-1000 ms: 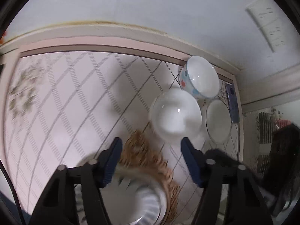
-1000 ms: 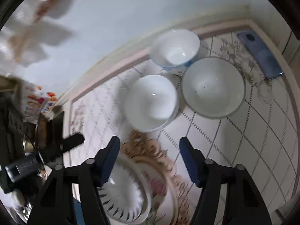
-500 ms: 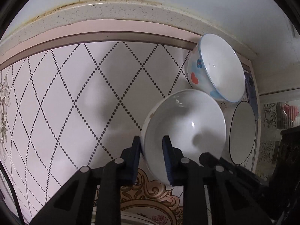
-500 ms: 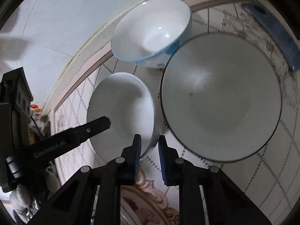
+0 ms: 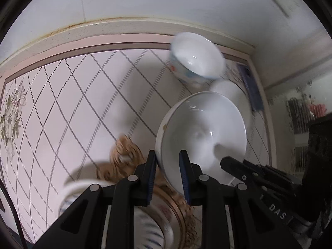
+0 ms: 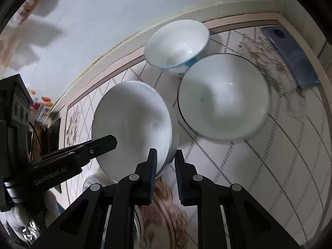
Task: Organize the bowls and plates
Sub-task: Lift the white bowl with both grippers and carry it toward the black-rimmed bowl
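A plain white bowl (image 5: 203, 128) (image 6: 132, 120) hangs tilted just above the diamond-patterned tablecloth (image 5: 72, 103), held by both grippers. My left gripper (image 5: 167, 155) is shut on its near rim; its black body also shows in the right wrist view. My right gripper (image 6: 166, 152) is shut on the opposite rim and appears at the right of the left wrist view. Behind stand a bowl with blue and red decoration (image 5: 197, 58) (image 6: 176, 43) and a wide shallow bowl with a dark rim line (image 6: 224, 95) (image 5: 232, 91).
An ornate gold-edged plate (image 5: 124, 159) (image 6: 166, 211) lies under the grippers with a blue-striped dish (image 5: 149, 228) on it. A dark phone (image 6: 290, 56) lies at the table's far right corner. The table meets a white wall at the back.
Both grippers went from open to shut on opposite rims of the white bowl. The bowl has since come away from the other two bowls, toward the gold-edged plate.
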Motion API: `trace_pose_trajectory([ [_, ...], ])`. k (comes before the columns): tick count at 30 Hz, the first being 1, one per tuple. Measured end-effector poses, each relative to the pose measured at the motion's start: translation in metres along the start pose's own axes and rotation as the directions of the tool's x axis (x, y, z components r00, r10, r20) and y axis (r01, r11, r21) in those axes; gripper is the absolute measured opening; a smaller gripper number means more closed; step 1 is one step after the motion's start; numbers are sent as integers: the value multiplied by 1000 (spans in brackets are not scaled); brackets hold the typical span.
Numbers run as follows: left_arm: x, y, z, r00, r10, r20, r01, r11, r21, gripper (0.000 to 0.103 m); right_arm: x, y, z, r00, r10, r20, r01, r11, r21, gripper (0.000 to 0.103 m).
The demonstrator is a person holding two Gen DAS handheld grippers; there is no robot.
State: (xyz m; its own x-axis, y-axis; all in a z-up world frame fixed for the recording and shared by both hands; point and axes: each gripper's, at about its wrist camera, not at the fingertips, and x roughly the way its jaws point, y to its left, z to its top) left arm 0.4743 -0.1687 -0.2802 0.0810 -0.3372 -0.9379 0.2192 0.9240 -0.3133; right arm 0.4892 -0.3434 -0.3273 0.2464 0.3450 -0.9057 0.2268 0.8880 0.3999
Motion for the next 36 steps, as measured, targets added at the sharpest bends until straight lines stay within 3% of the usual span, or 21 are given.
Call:
trace_pose_trajectory([
  [5, -4, -32, -44, 1000, -22, -15, 23, 999, 31, 20, -32, -19, -39, 1000, -4, 3, 4, 1000, 1, 19],
  [11, 33, -62, -85, 993, -62, -100, 66, 997, 34, 20, -68, -70, -90, 998, -55, -30, 55, 998, 13, 19],
  [16, 64, -80, -108, 987, -39, -154, 51, 996, 75, 20, -69, -105, -116, 995, -89, -55, 91, 995, 33, 19],
  [22, 74, -90, -118, 987, -6, -161, 23, 994, 107, 20, -62, -122, -131, 991, -116, -65, 119, 992, 32, 19],
  [36, 78, -97, -120, 986, 19, -165, -3, 995, 99, 20, -63, -132, -142, 994, -76, -83, 81, 995, 62, 18],
])
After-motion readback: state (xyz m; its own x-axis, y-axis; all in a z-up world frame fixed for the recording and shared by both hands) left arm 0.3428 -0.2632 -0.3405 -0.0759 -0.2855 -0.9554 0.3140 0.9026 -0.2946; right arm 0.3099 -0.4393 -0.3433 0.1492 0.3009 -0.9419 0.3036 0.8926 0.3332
